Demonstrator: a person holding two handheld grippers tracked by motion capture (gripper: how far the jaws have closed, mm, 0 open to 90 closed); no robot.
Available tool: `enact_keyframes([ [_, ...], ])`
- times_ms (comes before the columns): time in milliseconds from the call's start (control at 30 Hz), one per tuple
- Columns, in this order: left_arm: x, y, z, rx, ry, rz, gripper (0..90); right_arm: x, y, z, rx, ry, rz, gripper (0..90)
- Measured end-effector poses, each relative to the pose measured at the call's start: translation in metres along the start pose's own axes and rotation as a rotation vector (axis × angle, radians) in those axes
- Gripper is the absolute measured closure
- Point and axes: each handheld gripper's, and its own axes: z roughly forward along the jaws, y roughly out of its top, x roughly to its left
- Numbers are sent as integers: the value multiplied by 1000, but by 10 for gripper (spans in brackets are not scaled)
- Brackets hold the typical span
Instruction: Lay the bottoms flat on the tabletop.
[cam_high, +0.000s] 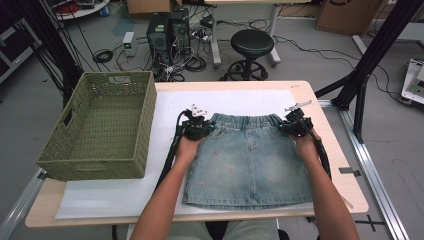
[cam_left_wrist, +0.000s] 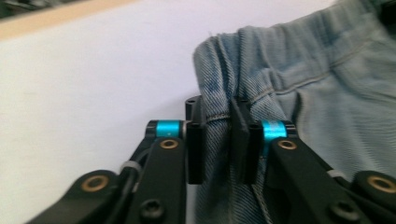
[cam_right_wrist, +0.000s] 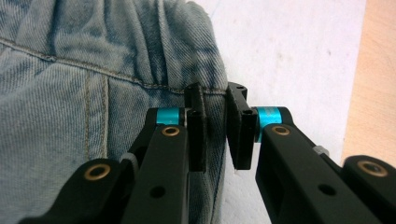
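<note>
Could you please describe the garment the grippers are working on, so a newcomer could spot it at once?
On the white sheet covering the wooden table, right of the green woven basket, lies a denim skirt. It is the sole garment there: pale blue, with a gathered elastic waistband facing away from the person.

Beyond the pale wooden counter, a round black stool is standing on the grey floor; black computer towers and tangled cables are sitting left of the stool, cardboard boxes behind it.
</note>
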Motion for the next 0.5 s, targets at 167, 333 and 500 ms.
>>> enact_keyframes([
  [167, 23, 2, -14, -60, -43, -152, 541, -11, -3, -6, -42, 70, 87, 676],
  [333, 25, -8, 1, 60, -70, -188, 574, -20, -4, -14, -96, 123, 159, 605],
  [500, 19, -19, 13, 106, -98, -184, 660, -19, -11, -6, -11, 152, 151, 610],
])
